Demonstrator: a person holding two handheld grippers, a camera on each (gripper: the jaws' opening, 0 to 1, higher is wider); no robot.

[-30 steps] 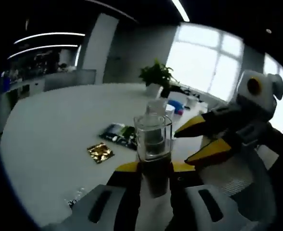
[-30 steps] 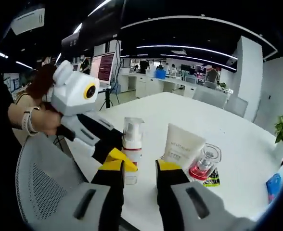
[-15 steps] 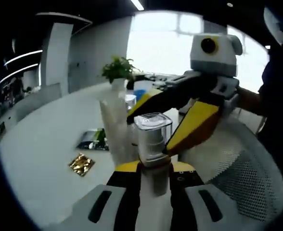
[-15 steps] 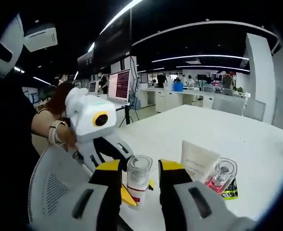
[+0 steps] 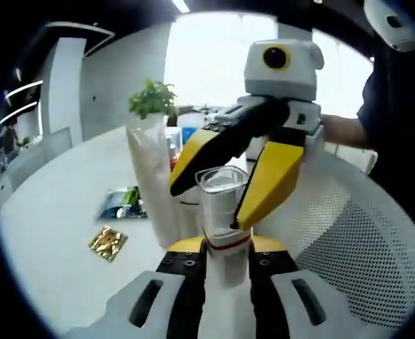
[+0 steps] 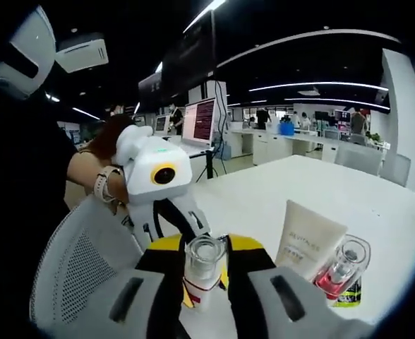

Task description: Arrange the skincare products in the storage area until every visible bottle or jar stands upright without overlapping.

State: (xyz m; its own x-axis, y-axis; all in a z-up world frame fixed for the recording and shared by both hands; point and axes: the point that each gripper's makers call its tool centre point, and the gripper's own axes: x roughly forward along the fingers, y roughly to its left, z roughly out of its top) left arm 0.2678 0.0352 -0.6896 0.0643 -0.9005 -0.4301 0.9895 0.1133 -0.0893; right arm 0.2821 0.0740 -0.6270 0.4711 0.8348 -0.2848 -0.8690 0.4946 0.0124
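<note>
Closing in from both sides, two hand-held tools now meet on one clear-capped pump bottle (image 5: 221, 205) at the near edge of the white table (image 5: 52, 219). In the left gripper view, the left tool (image 5: 225, 248) is clamped on the bottle's lower body and holds it upright, while the right tool (image 5: 225, 185) reaches in from the right with its yellow jaws on either side of the cap. A second ago that tool hung well off to the right with its jaws clear of the bottle; it has since swung across and come down over the cap. To the left of the bottle stands a white tube (image 5: 154, 176), with a gold sachet (image 5: 109, 242) and a dark packet (image 5: 123, 203) lying flat beyond it (a potted plant (image 5: 151, 100) sits further back). In the right gripper view, the same bottle sits between the right tool's jaws, which look pressed to its sides just under the cap, though a firm hold cannot be confirmed. Right of it the white tube stands upright, touching a small pink-based bottle (image 6: 341, 272) that leans. This looks like a handover, so that leaning bottle likely remains to be righted.
</note>
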